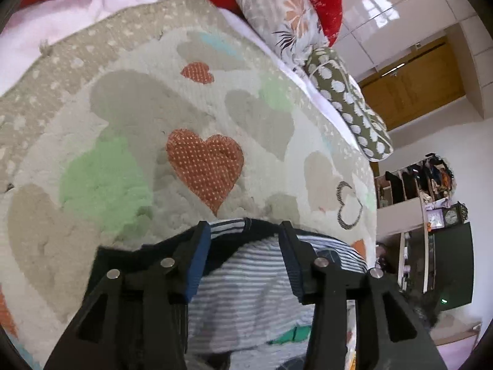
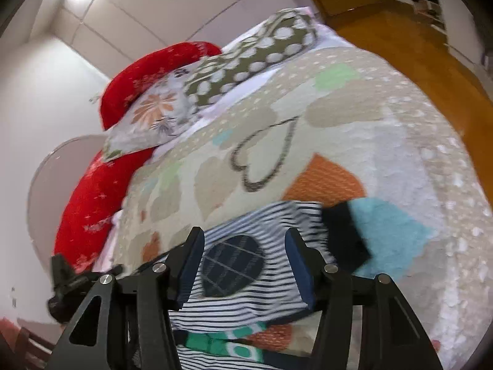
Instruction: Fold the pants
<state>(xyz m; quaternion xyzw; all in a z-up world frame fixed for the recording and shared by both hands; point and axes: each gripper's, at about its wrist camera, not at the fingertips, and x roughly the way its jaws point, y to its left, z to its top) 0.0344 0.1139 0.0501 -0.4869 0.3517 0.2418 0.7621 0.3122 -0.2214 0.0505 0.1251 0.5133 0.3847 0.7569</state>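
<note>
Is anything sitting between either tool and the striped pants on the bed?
Nothing visible. The striped pants lie directly between the open fingers of the left tool, and likewise under the open right tool; only the quilt lies beyond.

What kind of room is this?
Most likely a home bedroom: a bed under a heart-patterned quilt, pillows piled at its head, and wooden wardrobe doors behind. The striped pants lie on the quilt.
</note>
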